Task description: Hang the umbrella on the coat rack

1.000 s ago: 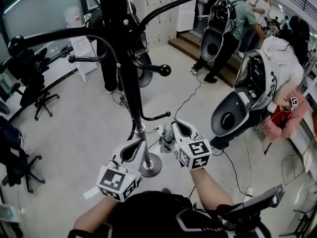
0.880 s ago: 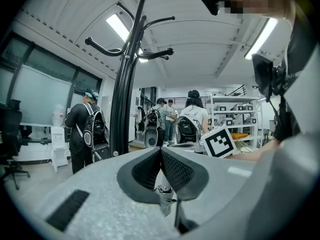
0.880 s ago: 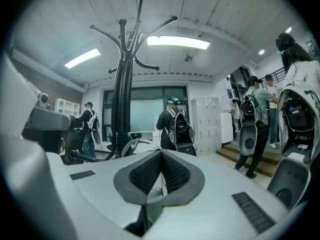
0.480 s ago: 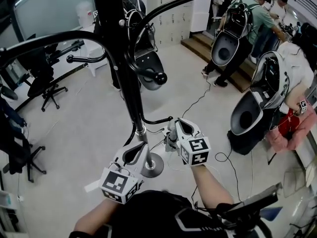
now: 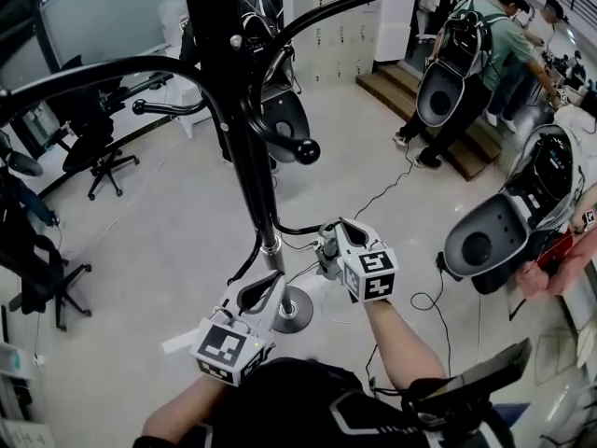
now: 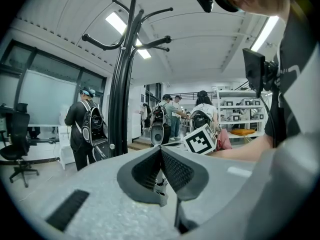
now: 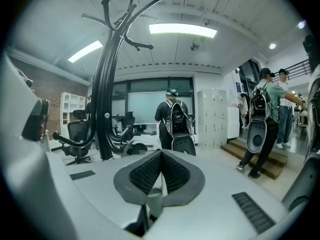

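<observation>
The black coat rack stands straight ahead, with curved arms ending in knobs and a round metal base on the floor. My left gripper is low by the pole, just above the base, with its jaws shut and empty. My right gripper hovers to the right of the pole, close to a low hook, also shut with nothing in it. The rack rises to the left of the jaws in the left gripper view and in the right gripper view. No umbrella shows in any view.
Several people with backpack rigs stand at the back right by wooden steps. Another rig is close on the right. Office chairs stand at the left. Cables trail over the floor near the base.
Both grippers stay shut and close to the pole; the right one has shifted slightly right. The view has swung, and the people on the right have moved further right.
</observation>
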The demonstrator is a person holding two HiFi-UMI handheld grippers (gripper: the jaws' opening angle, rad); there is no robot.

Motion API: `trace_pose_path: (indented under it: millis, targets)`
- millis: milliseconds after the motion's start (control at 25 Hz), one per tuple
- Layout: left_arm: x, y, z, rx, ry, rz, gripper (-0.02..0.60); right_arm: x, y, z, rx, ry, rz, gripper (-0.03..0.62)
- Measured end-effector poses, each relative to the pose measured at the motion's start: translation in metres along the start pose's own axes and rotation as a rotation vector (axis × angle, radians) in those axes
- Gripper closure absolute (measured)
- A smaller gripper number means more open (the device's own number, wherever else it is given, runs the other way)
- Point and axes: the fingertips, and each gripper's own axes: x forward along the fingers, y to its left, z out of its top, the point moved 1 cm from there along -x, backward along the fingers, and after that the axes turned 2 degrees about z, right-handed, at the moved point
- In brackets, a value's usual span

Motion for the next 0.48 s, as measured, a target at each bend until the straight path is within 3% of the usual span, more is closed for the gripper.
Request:
trace_pose_path:
  millis: [480]
  targets:
    - [0.0,0.003,-0.001,-0.012,-0.004,0.018,0.569,0.022,0.011,-0.019,0.071,0.028,0.079,0.587]
